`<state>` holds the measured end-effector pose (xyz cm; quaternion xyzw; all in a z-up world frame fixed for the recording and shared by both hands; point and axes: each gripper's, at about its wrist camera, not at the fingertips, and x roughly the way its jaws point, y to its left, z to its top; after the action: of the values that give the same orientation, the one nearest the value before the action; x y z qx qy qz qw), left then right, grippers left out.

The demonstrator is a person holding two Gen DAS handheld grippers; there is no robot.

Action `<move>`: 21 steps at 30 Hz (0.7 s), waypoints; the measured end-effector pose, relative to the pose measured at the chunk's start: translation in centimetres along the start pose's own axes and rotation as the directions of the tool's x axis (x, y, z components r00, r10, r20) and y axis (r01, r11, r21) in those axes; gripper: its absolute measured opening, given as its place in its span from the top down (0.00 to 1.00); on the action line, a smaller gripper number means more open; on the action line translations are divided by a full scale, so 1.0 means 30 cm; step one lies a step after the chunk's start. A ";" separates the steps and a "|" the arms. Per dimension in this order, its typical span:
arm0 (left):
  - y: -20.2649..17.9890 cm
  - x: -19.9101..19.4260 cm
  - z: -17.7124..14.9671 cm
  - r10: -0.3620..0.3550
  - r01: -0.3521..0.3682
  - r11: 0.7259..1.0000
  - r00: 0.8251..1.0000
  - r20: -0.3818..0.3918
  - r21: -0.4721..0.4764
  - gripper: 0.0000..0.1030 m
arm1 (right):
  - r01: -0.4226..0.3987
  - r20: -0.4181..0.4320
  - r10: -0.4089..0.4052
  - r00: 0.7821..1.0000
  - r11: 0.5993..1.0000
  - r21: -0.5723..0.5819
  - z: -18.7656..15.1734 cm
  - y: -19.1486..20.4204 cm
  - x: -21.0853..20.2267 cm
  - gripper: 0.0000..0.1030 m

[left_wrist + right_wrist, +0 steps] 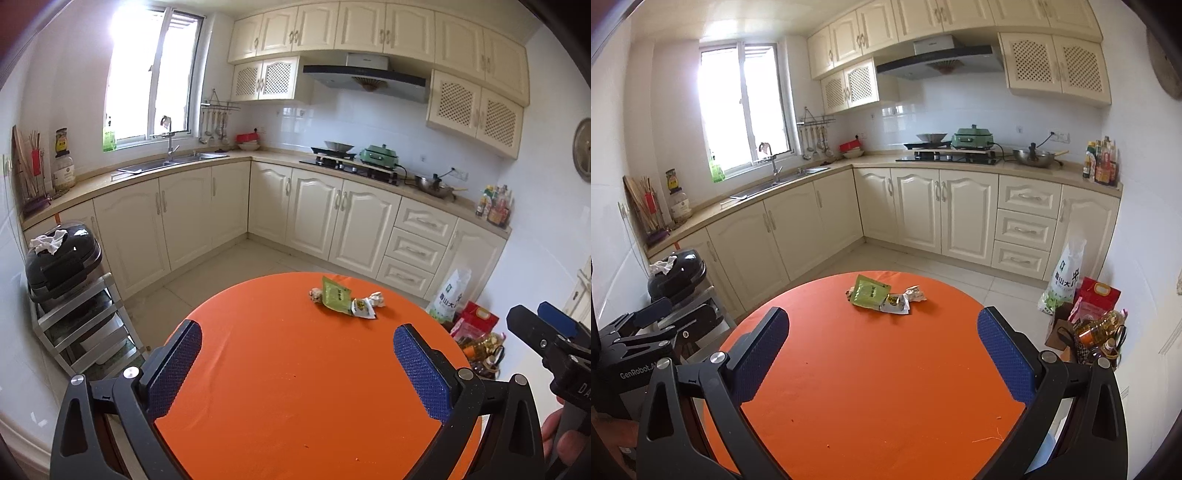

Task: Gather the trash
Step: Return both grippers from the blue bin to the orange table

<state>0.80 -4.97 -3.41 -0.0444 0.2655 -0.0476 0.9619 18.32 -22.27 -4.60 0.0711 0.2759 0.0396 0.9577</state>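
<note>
A small heap of trash lies near the far edge of the round orange table [280, 387] [879, 369]: a green sachet [335, 296] [868, 292], a crumpled white wrapper [366, 305] [903, 300] and a small brownish scrap [315, 295] [849, 293]. My left gripper [297, 363] hovers open over the near half of the table, well short of the trash. My right gripper [882, 350] is also open and empty, at a similar distance. Each gripper also shows at the edge of the other's view: the right gripper [550, 339], the left gripper [646, 325].
A metal rack [81, 321] with a black appliance and a white rag stands left of the table. Bags of rice [1065, 280], a red bag and oil bottles [1100, 328] sit on the floor at right. Cream cabinets and a countertop with sink and stove line the far walls.
</note>
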 end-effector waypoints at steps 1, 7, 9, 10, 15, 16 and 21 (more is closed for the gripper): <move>0.005 -0.006 -0.006 0.003 -0.003 1.000 1.000 0.002 -0.004 0.01 | -0.002 -0.006 0.002 1.000 1.000 -0.007 0.002 0.012 0.019 0.00; 0.022 0.138 0.066 -0.003 0.002 1.000 1.000 -0.020 -0.010 0.01 | 0.022 -0.052 -0.023 0.998 0.999 -0.027 0.013 0.028 0.146 0.00; 0.042 0.235 0.116 -0.013 0.013 1.000 0.999 -0.038 -0.005 0.01 | 0.027 -0.077 -0.030 0.997 0.999 -0.029 0.017 0.012 0.212 0.00; 0.036 0.275 0.125 -0.016 0.016 1.000 0.999 -0.049 0.000 0.01 | 0.031 -0.087 -0.033 0.996 0.999 -0.028 0.019 0.001 0.243 0.00; 0.019 0.544 0.244 -0.023 0.026 0.999 0.994 -0.110 0.030 0.01 | 0.048 -0.154 -0.050 0.987 0.999 -0.016 0.027 -0.065 0.437 0.00; 0.009 0.598 0.257 -0.024 0.029 0.999 0.992 -0.124 0.035 0.01 | 0.048 -0.172 -0.050 0.984 0.999 -0.013 0.025 -0.080 0.482 0.00; -0.015 0.897 0.390 -0.010 0.024 0.997 0.981 -0.194 0.070 0.01 | 0.050 -0.247 -0.047 0.968 0.999 0.007 0.010 -0.149 0.703 0.00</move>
<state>29.80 -7.82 -6.98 -0.0072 0.3557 -0.0692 0.9320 36.46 -24.29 -16.10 0.0652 0.3948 0.0231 0.9161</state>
